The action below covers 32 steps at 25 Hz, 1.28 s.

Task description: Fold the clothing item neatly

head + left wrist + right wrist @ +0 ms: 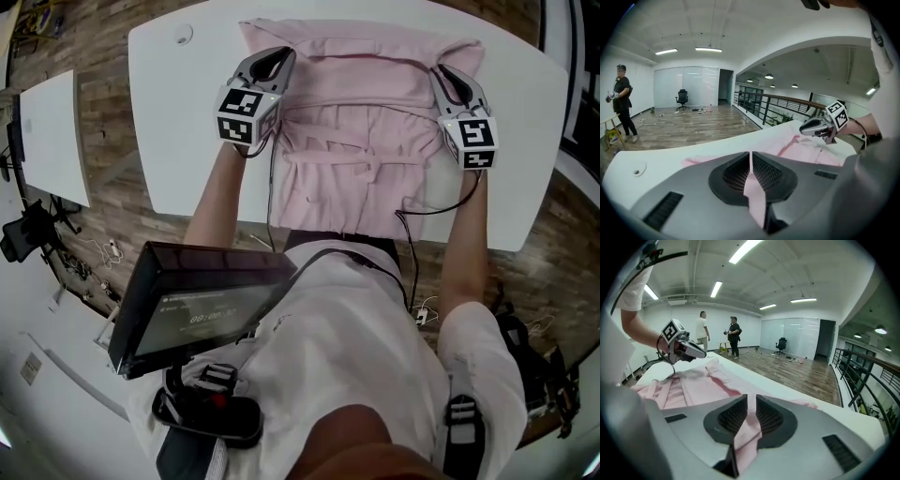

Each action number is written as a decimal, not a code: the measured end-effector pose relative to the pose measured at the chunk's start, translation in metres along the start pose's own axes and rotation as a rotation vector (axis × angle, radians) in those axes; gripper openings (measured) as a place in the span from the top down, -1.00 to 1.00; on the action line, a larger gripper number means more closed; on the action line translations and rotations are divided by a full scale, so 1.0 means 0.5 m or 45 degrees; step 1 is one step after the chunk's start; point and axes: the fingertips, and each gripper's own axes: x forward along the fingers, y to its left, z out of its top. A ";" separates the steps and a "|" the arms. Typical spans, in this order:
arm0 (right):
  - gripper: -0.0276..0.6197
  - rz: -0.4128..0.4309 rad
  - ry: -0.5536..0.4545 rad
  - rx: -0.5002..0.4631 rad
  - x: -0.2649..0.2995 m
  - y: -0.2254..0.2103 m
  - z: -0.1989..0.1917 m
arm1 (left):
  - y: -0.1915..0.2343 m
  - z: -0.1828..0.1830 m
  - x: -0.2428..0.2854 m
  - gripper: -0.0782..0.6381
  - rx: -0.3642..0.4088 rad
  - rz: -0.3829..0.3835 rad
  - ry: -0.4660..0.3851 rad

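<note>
A pink garment [361, 122] lies spread on the white table [178, 122], its far part folded back toward me, its near hem hanging over the front edge. My left gripper [275, 58] sits at the fold's left corner. In the left gripper view its jaws [750, 161] are shut on a thin strip of the pink cloth [754, 197]. My right gripper [444, 75] sits at the fold's right corner. Its jaws [751, 408] stand slightly apart, with a fold of pink cloth [745, 437] lying loose between them.
A dark screen device [202, 305] hangs at my chest. A second white table [52, 131] stands to the left. Two people [734, 336] stand far off in the room, another person [621, 105] by the left wall. An office chair [682, 98] stands at the back.
</note>
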 end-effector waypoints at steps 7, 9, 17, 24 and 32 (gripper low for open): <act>0.91 -0.019 0.182 0.040 0.073 0.008 -0.011 | -0.076 -0.040 0.121 0.73 -0.021 -0.094 0.334; 0.91 -0.033 0.243 0.030 0.072 0.000 -0.034 | -0.081 -0.055 0.131 0.74 -0.102 -0.137 0.385; 0.91 -0.102 0.216 0.050 0.091 -0.025 -0.025 | -0.057 -0.035 0.154 0.78 -0.055 -0.166 0.357; 0.91 -0.133 0.213 0.046 0.141 -0.064 0.008 | 0.000 0.020 0.202 0.78 -0.022 -0.180 0.341; 0.91 -0.158 0.083 0.107 0.084 -0.054 0.045 | 0.004 0.046 0.138 0.77 -0.053 -0.110 0.201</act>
